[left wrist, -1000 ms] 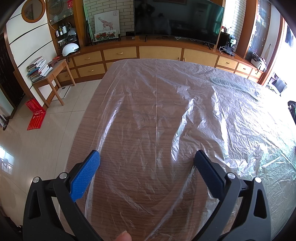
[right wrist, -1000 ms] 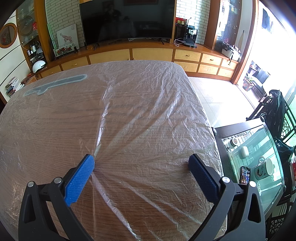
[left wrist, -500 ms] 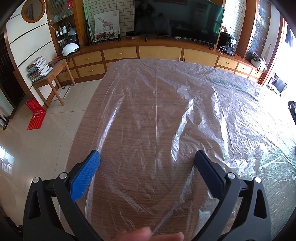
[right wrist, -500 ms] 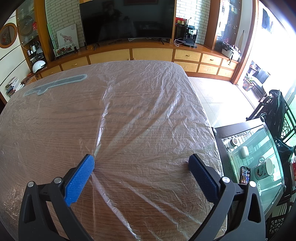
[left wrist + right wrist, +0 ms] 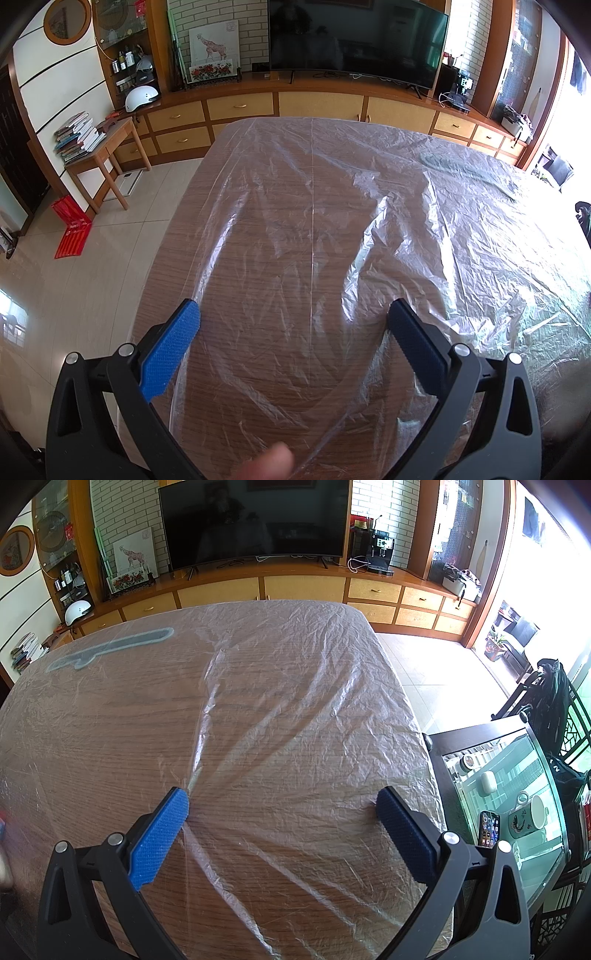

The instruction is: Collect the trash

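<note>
Over the wooden table [image 5: 92,720], I am seeing crinkled clear plastic sheeting [image 5: 295,686] covering everything. Left gripper [image 5: 293,314] and right gripper [image 5: 282,805] are both hovering wide open, empty. Only the right view is showing a phone [image 5: 488,829]; only the left, a blurred fingertip [image 5: 269,463].

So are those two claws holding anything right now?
No. The left claw and right claw are both wide open over the plastic sheet on the table, gripping nothing.
</note>
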`<state>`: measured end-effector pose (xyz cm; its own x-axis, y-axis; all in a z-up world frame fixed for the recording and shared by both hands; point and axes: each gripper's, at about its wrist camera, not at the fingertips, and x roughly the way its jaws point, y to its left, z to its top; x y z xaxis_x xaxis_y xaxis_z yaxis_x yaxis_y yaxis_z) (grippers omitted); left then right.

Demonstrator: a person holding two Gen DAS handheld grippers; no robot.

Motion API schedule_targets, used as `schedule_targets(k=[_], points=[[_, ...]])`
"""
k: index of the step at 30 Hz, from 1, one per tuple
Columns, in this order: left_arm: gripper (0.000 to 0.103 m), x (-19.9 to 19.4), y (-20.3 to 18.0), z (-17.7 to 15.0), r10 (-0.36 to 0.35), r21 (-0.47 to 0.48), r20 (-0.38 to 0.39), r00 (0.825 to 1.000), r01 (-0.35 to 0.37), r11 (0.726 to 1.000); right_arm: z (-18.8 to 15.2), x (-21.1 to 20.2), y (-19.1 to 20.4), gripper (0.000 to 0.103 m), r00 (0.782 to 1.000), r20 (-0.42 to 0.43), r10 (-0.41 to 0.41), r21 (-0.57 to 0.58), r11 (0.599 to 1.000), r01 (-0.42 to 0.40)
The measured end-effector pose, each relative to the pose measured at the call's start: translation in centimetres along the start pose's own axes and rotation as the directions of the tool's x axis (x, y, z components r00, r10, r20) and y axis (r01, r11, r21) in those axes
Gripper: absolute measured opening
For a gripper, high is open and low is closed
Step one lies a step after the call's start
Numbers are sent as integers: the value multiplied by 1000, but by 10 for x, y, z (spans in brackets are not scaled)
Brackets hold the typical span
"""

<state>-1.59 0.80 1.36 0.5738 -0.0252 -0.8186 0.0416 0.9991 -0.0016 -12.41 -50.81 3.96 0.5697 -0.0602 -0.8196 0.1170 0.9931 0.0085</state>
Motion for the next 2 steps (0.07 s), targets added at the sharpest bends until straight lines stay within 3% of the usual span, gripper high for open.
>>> schedule_targets(k=[2], points=[[102,0,0,0,0,0,0,1000,0,1000,0,0,0,99,1000,0,0,0,1000,0]])
